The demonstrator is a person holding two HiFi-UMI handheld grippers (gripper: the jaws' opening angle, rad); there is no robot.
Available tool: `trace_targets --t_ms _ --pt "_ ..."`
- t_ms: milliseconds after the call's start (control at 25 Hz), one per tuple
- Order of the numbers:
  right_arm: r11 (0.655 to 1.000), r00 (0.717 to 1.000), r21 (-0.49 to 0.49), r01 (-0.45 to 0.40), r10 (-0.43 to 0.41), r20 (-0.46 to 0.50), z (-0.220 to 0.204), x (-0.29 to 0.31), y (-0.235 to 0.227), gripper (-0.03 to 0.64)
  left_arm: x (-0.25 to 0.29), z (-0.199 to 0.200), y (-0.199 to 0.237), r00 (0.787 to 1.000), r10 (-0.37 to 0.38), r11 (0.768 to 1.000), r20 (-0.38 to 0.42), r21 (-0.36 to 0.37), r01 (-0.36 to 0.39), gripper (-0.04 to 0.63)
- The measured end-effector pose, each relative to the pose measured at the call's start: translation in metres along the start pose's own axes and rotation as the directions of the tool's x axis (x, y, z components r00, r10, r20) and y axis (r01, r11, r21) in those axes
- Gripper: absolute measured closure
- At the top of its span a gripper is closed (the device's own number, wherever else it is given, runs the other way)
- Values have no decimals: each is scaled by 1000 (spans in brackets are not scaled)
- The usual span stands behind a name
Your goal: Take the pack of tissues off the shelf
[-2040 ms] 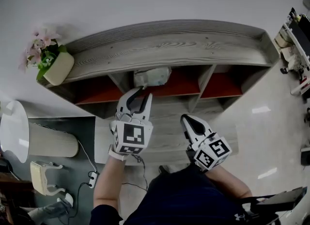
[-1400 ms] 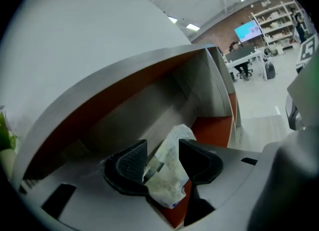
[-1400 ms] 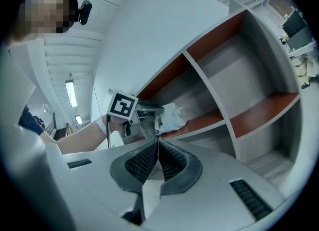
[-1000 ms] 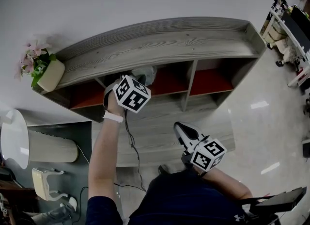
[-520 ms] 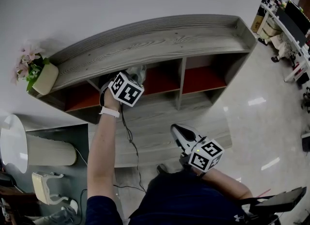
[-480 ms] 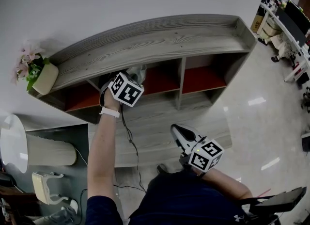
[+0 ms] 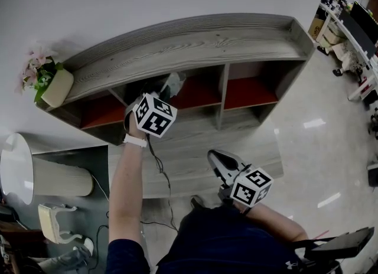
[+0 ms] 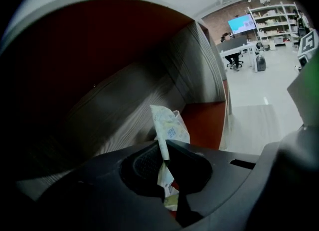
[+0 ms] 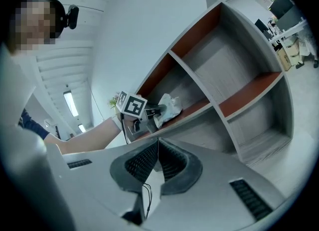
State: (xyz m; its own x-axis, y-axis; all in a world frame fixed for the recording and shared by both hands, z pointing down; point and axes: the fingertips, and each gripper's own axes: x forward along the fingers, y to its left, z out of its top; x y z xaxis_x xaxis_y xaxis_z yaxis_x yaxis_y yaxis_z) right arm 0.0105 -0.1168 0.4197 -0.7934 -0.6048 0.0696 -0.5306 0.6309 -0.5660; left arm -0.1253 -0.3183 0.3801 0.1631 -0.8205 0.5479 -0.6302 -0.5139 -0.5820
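The left gripper (image 8: 163, 149) pinches the tissues (image 8: 168, 123) inside the shelf (image 7: 195, 45). The right gripper (image 9: 157, 148) hangs lower down, closed tight, holding nothing.

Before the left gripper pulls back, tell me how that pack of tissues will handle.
Probably soft and floppy: the pack of tissues crumples where the shut left gripper pinches its wrapper flat. Likely light: it looks small beside that gripper. The film wrapper may slip, so it could sag or slide out.
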Motion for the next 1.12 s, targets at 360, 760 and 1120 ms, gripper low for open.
trace_targets --t_ms 360,760,1120 --pt "1000 1000 -5 -14 14 -9 -5 -3 6 603 -43 9 -4 994 42 999 103 -19 -40 577" --pt "1000 1000 -4 -22 22 -8 -6 -4 10 603 -84 9 -34 983 48 999 178 -16 -46 577" --pt "999 1000 -38 -6 6 3 -1 0 8 603 -103 -7 -67 976 52 999 211 -19 -49 577"
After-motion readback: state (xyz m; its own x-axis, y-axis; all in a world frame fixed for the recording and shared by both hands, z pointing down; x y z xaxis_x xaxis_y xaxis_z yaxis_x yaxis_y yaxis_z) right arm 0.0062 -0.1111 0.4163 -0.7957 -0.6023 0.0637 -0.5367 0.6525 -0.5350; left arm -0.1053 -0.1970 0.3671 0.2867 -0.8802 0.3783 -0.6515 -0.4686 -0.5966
